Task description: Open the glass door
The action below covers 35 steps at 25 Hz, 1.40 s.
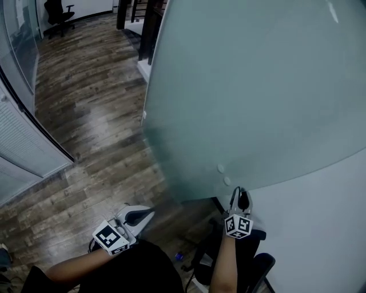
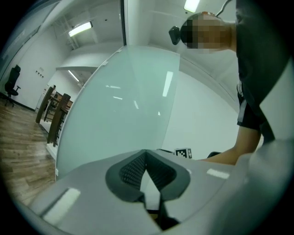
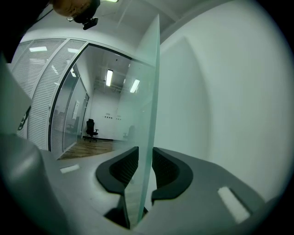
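Note:
The frosted glass door (image 1: 257, 86) stands swung out over the wooden floor, and its free edge reaches down towards me. My right gripper (image 1: 241, 198) is at that lower edge, pointing level. In the right gripper view the door's thin edge (image 3: 149, 114) runs upright between the two dark pads of the right gripper (image 3: 145, 153), with a little room on each side, so the jaws are open around it. My left gripper (image 1: 146, 215) hovers to the left, apart from the door and shut on nothing. In the left gripper view the left gripper (image 2: 146, 158) faces the pane (image 2: 119, 110).
A white wall (image 1: 320, 229) lies right of the door. Wood flooring (image 1: 97, 114) stretches left to a glass partition with blinds (image 1: 23, 143). A black office chair (image 1: 60, 14) stands far back, near dark furniture (image 1: 146, 23). Another dark chair (image 1: 254, 269) is under my right arm.

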Each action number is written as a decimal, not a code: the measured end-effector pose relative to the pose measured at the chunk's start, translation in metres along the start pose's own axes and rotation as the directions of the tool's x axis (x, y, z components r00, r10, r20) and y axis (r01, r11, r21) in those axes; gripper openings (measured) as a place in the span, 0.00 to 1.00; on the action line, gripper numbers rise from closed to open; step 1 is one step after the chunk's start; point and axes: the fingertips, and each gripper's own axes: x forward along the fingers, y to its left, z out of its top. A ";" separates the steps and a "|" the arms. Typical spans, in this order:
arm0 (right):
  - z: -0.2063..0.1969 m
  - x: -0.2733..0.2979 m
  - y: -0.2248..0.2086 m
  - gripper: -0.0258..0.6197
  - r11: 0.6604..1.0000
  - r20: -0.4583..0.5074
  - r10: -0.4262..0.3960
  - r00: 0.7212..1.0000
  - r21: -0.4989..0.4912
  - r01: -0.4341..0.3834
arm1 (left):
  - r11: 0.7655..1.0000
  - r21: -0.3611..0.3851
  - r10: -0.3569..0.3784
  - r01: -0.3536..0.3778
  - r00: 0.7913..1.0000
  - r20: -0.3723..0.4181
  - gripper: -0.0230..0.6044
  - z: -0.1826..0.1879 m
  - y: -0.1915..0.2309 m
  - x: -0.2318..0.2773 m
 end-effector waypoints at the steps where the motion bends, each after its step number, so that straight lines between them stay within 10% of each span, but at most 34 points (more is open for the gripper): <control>1: -0.002 0.001 -0.003 0.19 1.000 -0.001 0.006 1.000 0.002 -0.006 | 1.000 0.005 -0.011 0.011 1.000 -0.005 0.03 -0.001 0.000 0.004; 18: -0.001 0.010 -0.061 0.20 0.988 -0.052 -0.132 0.990 0.076 0.136 | 0.934 0.100 -0.332 0.344 0.936 -0.117 0.03 0.013 -0.019 0.058; 35: -0.007 0.027 -0.072 0.20 0.985 -0.039 -0.144 0.989 0.090 0.147 | 0.965 0.045 -0.254 0.258 0.964 -0.083 0.03 0.004 -0.021 0.102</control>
